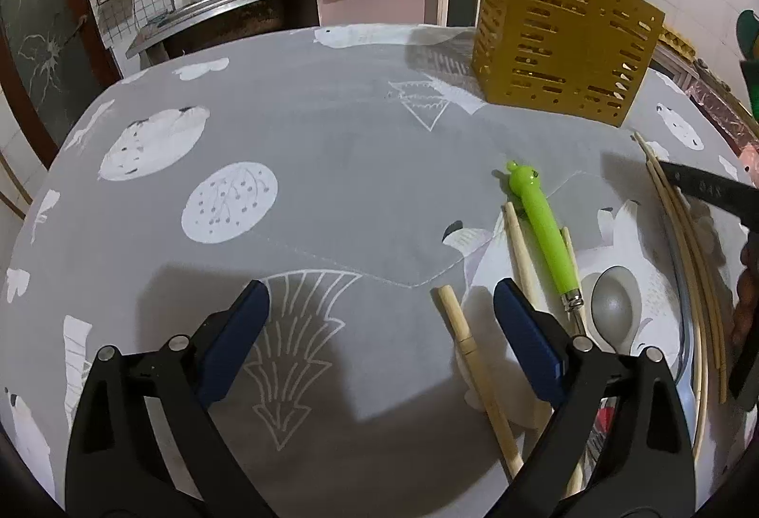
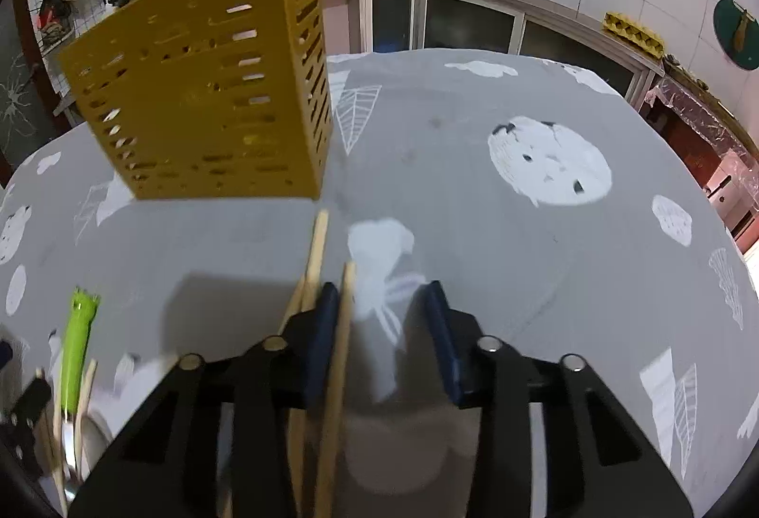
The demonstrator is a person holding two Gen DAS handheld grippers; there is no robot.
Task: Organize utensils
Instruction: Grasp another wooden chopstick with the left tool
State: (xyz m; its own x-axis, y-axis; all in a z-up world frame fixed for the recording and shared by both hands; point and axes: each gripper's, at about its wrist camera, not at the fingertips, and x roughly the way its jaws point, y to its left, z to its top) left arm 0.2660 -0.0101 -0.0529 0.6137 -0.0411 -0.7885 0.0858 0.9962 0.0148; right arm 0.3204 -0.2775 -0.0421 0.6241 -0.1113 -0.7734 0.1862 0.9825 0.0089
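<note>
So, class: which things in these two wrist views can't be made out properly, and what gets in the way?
- Right wrist view: chopsticks, lower ends hidden behind the right gripper; grip unclear.
- Left wrist view: spoon, neck partly behind a blue finger.
- Both views: yellow holder, contents not visible through slots.

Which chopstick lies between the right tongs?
The chopstick beside the left pad's inner face; the others pass outside that pad.

My view: surface cloth [image 1: 360, 167] grey, white leaf, tree and round speckled prints. Utensil holder [image 1: 564, 43] mustard yellow, slotted walls. Spoon [image 1: 545, 228] bright green handle, dull silver bowl. Chopsticks [image 2: 337, 356] pale wood. My tongs: black arms, dark blue pads [image 1: 526, 328].
</note>
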